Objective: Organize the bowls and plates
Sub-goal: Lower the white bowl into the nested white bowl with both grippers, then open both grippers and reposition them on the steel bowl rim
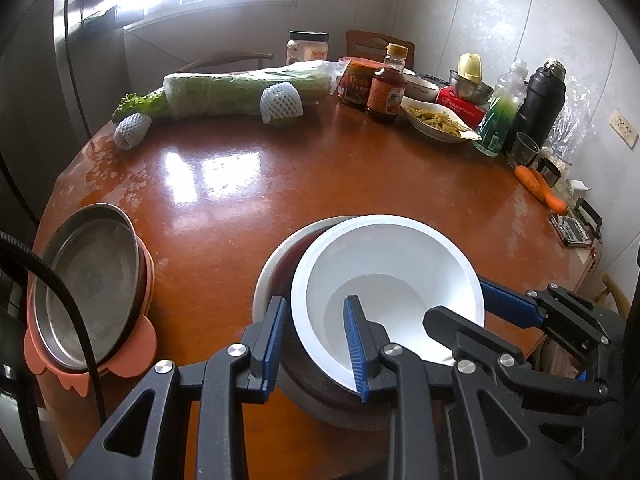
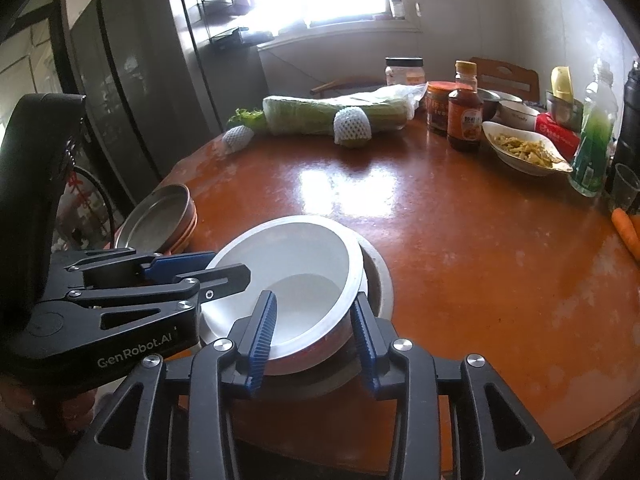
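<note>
While we look down from the left wrist, the round white bowl [image 1: 384, 264] sits inside a grey bowl with a dark red inside [image 1: 272, 276], near our edge of the shiny brown round table [image 1: 224, 184]. The left gripper [image 1: 316, 340] has its fingers close together and pinches the white bowl's near rim, one blue pad outside and one inside.

The right wrist view shows the right gripper [image 2: 314, 332] on the other side of the same rim. Its fingers stand a little apart, one in the bowl and one outside, and we see no squeeze.

Only the left view shows the whole flat metal plate on a pink stand [image 1: 92, 280] and a wall socket [image 1: 624, 128]. Only the right view shows white letters [image 2: 134, 356] on the left gripper's side.
</note>
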